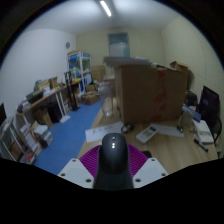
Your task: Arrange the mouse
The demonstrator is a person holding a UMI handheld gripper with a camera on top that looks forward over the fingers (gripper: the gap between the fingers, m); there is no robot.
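The claw (pixel 113 172) is raised well off the floor and points level across a cluttered room, so the far wall and ceiling light (pixel 105 8) both show beyond it; the hand carrying it is out of sight. Its two fingers are drawn in close, with the purple pads (pixel 91 159) showing on either side of a dark mouse (pixel 114 160) that sits upright between them, its rounded back toward the camera and a pale scroll wheel near its top. The pads appear to press against the mouse's flanks, and nothing is visible under it, so it seems to be gripped and carried in the air. Far beyond the fingertips stands a large brown cardboard box (pixel 150 90). Ahead and to the left of the claw a blue floor mat (pixel 68 128) runs past a desk (pixel 42 100) loaded with small items, and shelves (pixel 78 68) stand against the back wall. Ahead and to the right, white papers (pixel 148 131) lie scattered on the wooden floor (pixel 180 150), near a dark chair (pixel 208 105).
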